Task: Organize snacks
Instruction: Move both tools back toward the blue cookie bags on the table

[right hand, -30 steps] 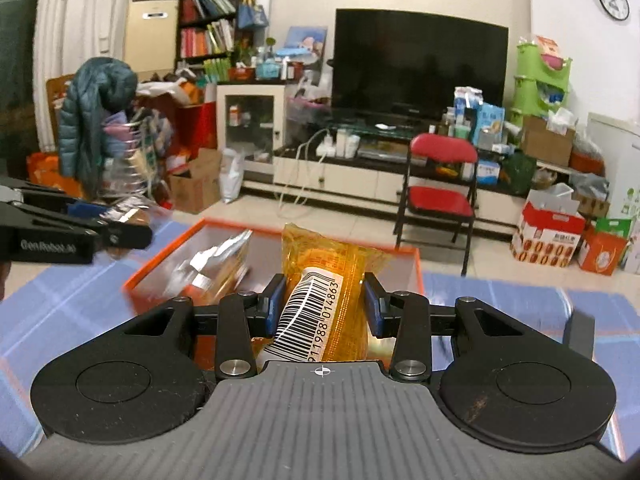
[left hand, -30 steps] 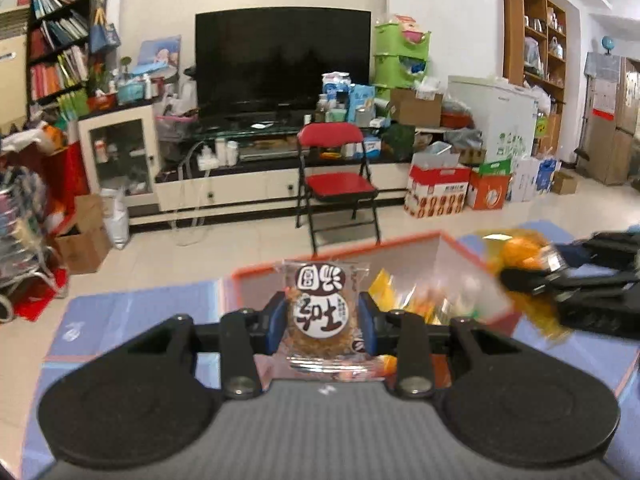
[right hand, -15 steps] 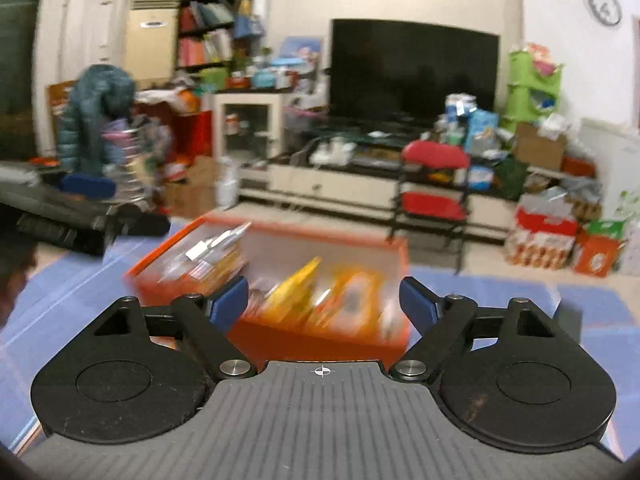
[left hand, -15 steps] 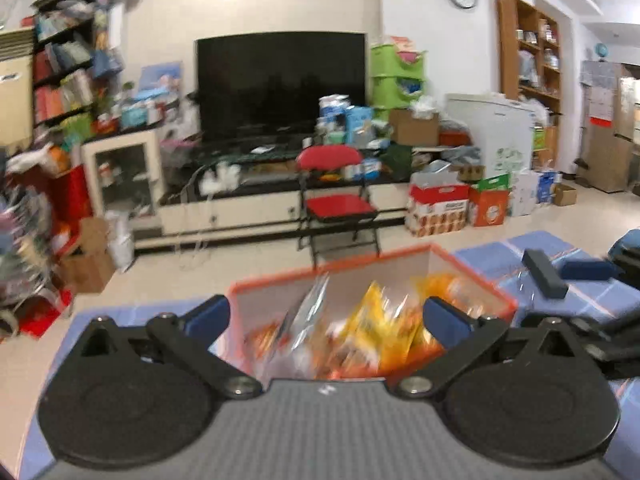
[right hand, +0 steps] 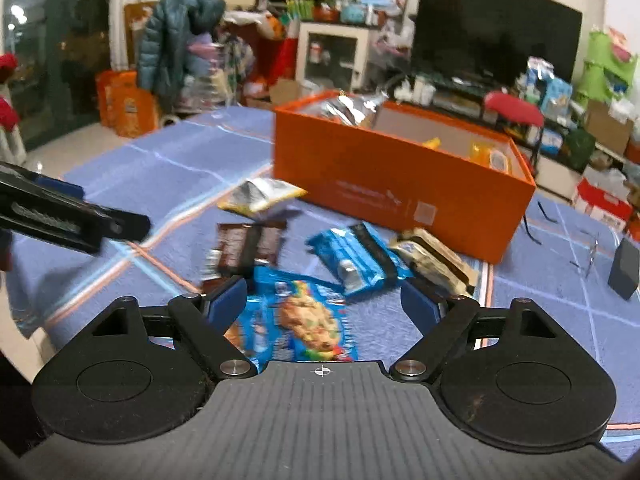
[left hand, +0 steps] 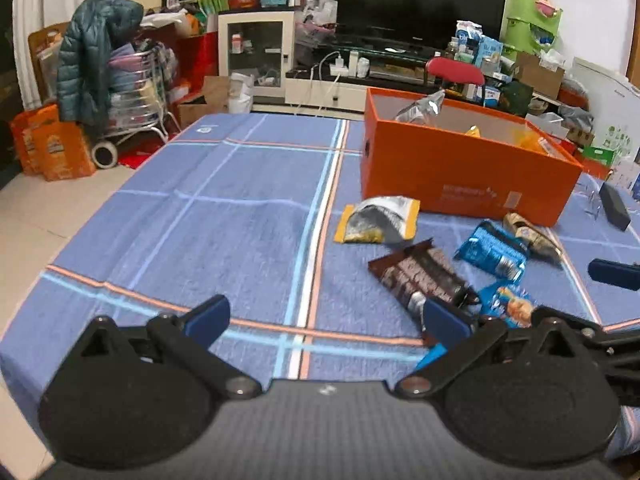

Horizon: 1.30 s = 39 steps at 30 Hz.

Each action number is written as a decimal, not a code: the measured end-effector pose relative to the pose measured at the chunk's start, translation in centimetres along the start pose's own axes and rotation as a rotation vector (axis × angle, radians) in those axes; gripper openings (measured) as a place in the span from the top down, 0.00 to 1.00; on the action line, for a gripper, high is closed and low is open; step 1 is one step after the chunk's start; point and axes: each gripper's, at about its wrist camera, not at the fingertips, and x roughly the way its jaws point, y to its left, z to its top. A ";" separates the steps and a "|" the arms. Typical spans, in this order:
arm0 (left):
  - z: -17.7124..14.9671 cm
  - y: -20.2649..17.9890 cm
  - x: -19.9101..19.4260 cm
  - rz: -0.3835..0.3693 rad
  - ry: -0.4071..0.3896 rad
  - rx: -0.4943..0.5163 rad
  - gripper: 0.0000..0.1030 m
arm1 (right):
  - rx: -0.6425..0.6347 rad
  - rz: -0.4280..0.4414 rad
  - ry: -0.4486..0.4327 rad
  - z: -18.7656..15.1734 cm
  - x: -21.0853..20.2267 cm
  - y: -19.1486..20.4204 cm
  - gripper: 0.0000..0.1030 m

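An orange box (left hand: 460, 176) (right hand: 380, 184) with several snack packets inside stands on the blue checked cloth (left hand: 224, 216). In front of it lie loose packets: a yellow-silver one (left hand: 378, 220) (right hand: 260, 194), a brown chocolate one (left hand: 420, 276) (right hand: 248, 248), a blue one (left hand: 492, 252) (right hand: 356, 256), a beige one (left hand: 532, 236) (right hand: 432, 256) and a blue cookie packet (left hand: 508, 304) (right hand: 308, 320). My left gripper (left hand: 324, 316) is wide open over bare cloth, left of the brown packet. My right gripper (right hand: 324, 302) is open, with the cookie packet lying between its fingers, pads apart from it.
A small dark block (left hand: 612, 206) (right hand: 624, 268) stands on the cloth right of the box. The table's left edge drops to the tiled floor (left hand: 36, 208). Behind the box are a red folding chair (left hand: 454, 70) and a TV stand.
Both grippers let go of their packets over the box and opened. Both then drew back and down to the loose snacks on the cloth in front of the box.
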 end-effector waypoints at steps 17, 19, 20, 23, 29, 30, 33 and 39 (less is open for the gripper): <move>3.2 4.0 -1.0 0.037 -0.088 0.032 0.01 | 0.057 0.053 0.148 -1.7 1.2 7.8 0.29; 3.3 4.8 -1.4 0.053 -0.102 0.020 0.01 | 0.056 0.072 0.136 -0.9 1.9 9.7 0.29; 3.4 5.2 -1.5 0.059 -0.105 0.012 0.01 | 0.049 0.087 0.128 -0.5 2.3 10.7 0.31; 3.7 6.7 -2.0 0.088 -0.118 -0.022 0.01 | 0.047 0.085 0.071 0.6 1.6 11.5 0.33; 3.0 6.9 -1.5 0.128 -0.067 -0.046 0.01 | 0.033 -0.097 0.037 0.4 0.0 5.6 0.22; 2.6 6.2 -1.4 0.137 -0.054 -0.042 0.01 | 0.047 -0.095 0.058 0.4 0.4 4.1 0.22; 0.8 3.5 -1.6 0.168 -0.029 -0.036 0.01 | 0.072 -0.061 0.080 0.0 1.4 1.4 0.19; -2.0 -0.5 -0.6 0.271 0.048 -0.068 0.01 | 0.103 -0.001 0.082 -0.6 3.4 -0.3 0.19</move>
